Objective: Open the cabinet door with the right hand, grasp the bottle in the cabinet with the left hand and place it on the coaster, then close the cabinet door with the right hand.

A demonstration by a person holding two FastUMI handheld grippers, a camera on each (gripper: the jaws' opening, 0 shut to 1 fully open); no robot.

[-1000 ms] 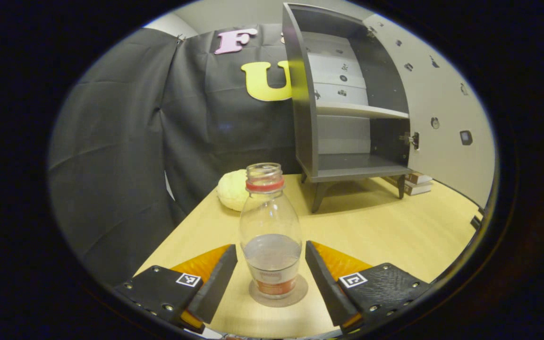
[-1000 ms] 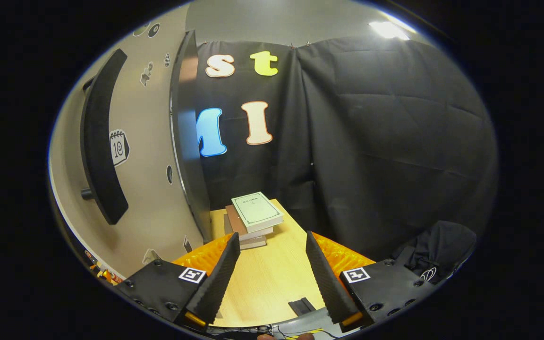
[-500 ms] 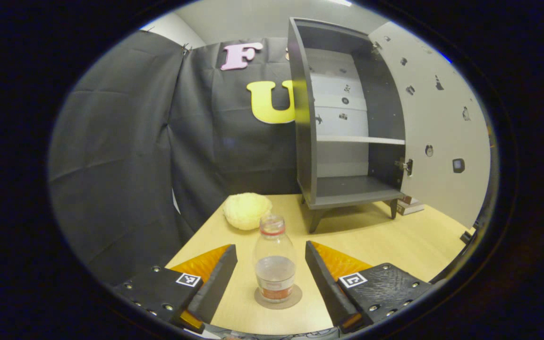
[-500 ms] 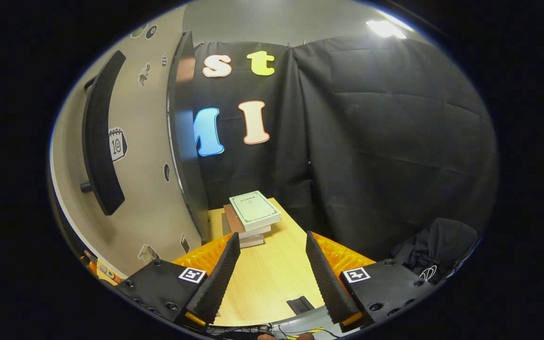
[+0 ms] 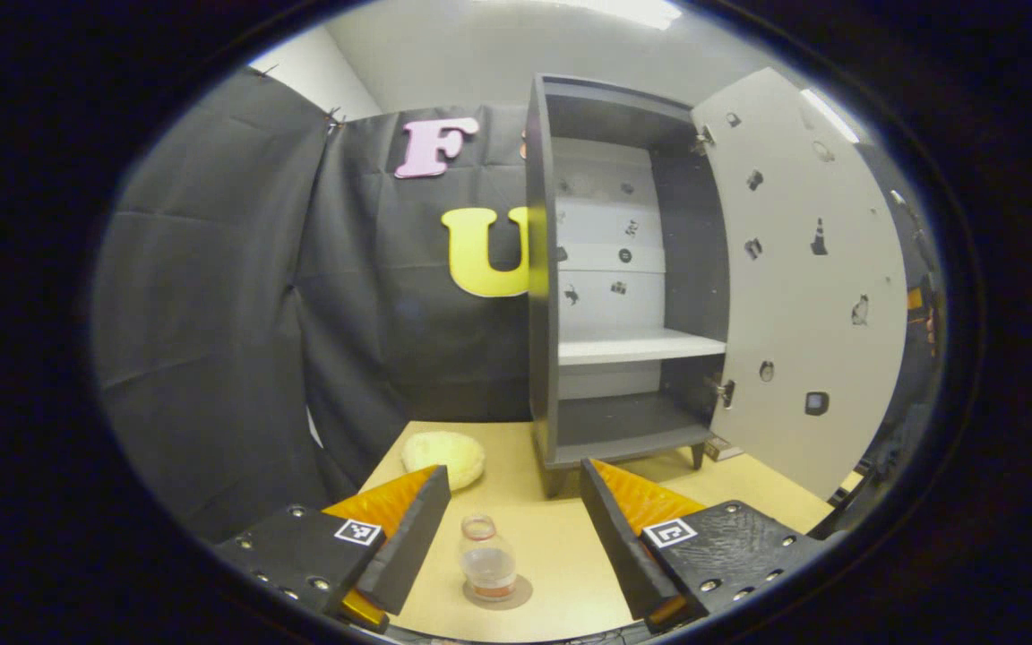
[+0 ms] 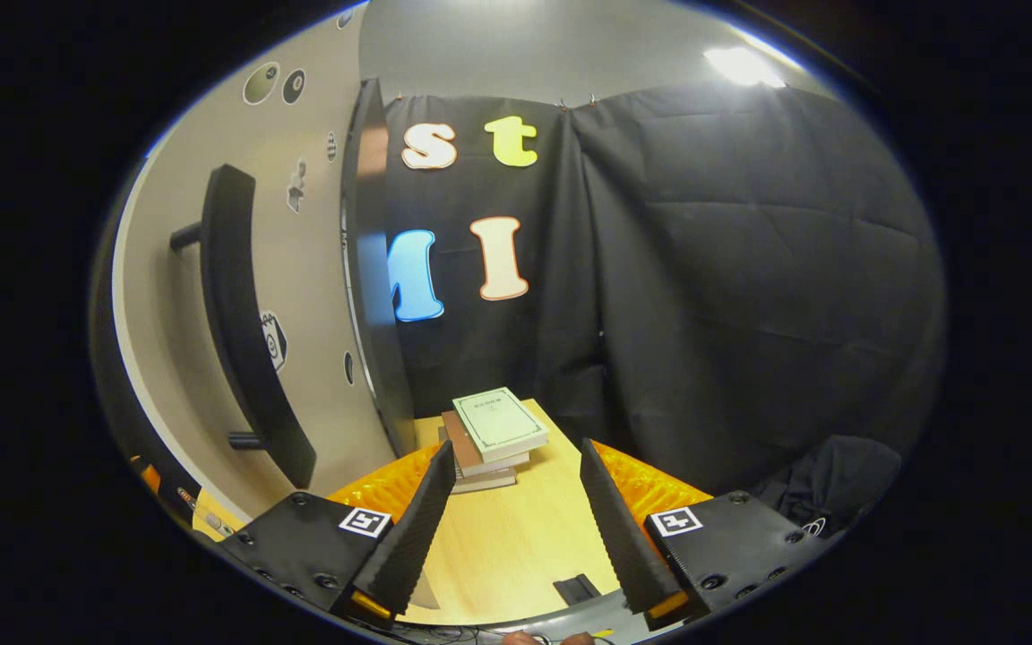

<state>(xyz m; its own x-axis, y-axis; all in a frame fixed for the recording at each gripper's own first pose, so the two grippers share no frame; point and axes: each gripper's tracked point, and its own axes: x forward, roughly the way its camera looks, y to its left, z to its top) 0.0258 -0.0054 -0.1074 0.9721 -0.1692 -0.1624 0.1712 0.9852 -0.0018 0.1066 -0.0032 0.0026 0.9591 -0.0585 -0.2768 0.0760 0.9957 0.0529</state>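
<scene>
A clear bottle [image 5: 486, 566] with a red neck ring stands upright on a round coaster [image 5: 516, 593] on the wooden table. My left gripper [image 5: 516, 537] is open, raised above and behind the bottle, with nothing between its fingers. The grey cabinet [image 5: 570, 269] stands at the back with bare shelves, its pale door [image 5: 803, 296] swung wide to the right. In the right gripper view the door's outer face [image 6: 301, 296] with its long dark handle [image 6: 247, 331] is on the left. My right gripper [image 6: 516, 520] is open beside that door, holding nothing.
A pale yellow sponge-like lump [image 5: 444, 455] lies on the table left of the cabinet. A stack of books [image 6: 489, 434] rests on the table beyond the door's edge. A small dark piece [image 6: 577, 589] lies near the table's front edge. Black cloth walls surround the table.
My left gripper has drawn back and up from the bottle, which now looks small and far. The right gripper has shifted slightly, so the door handle appears lower and nearer.
</scene>
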